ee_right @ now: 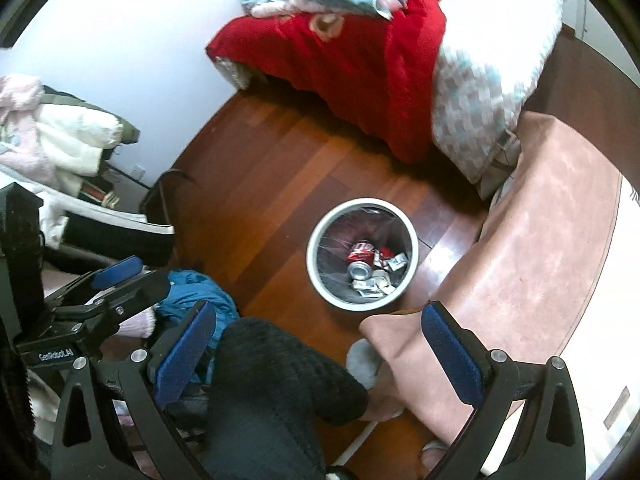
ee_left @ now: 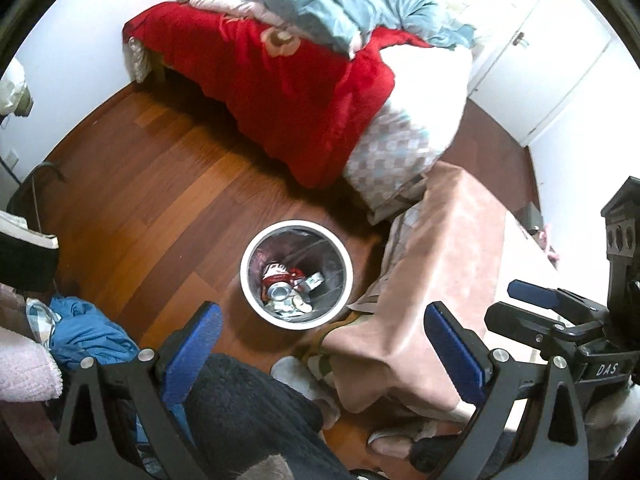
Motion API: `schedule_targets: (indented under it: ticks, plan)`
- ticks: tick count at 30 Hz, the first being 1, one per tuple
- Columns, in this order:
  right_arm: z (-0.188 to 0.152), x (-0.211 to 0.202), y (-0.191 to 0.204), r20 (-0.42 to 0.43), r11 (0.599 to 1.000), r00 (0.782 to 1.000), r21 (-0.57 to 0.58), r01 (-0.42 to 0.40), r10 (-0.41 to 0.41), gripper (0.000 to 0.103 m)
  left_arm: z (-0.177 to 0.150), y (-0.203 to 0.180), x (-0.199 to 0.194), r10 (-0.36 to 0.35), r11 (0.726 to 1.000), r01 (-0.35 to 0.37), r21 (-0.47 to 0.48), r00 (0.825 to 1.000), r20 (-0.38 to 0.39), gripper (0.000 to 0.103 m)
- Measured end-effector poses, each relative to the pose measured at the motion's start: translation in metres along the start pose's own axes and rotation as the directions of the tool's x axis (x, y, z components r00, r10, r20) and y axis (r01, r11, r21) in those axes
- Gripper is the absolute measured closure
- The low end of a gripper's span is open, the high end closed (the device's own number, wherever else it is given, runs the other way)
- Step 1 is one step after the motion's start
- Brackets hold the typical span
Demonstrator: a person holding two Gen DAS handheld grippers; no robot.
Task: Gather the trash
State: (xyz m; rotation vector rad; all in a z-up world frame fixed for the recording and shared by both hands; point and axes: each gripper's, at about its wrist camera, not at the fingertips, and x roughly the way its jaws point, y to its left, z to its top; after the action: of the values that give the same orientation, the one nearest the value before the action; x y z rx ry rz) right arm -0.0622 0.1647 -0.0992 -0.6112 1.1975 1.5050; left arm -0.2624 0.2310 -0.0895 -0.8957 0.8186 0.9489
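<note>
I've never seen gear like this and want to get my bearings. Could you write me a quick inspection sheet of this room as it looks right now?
Surface: wooden floor, bare around the bin.
Job's things: white round trash bin on the floor, lined, holding a crushed can and wrappers.
Clutter: blue garment heaped on the floor; pink cloth draped beside the bin.
Grippers: left gripper and right gripper, jaws wide apart, holding nothing.
Cables: a thin dark cord seems to run along the wall; hard to be sure.
Surroundings: bed with red blanket and teal bedding; white door.
</note>
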Motion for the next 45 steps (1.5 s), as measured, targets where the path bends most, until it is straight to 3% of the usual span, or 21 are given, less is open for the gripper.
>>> schedule_targets:
  ticks: [7,16,45]
  plan:
    - [-0.005,-0.031,0.018,0.008,0.998,0.999,-0.030,-0.048,0.048,0.000,-0.001,-0.006,-0.030,-0.055,0.998,0.055,-0.005,0.998,0.031,0.000]
    - [-0.006,-0.045,0.033,0.012,0.996,0.997,-0.053,-0.070,0.070,0.000,-0.003,-0.010,-0.052,-0.070,0.998,0.070,0.006,0.996,0.054,0.000]
    - [-0.004,-0.052,0.034,-0.003,0.997,0.999,-0.056,-0.051,0.051,0.000,-0.011,-0.020,-0.058,-0.064,0.998,0.063,0.015,0.995,0.071,0.000]
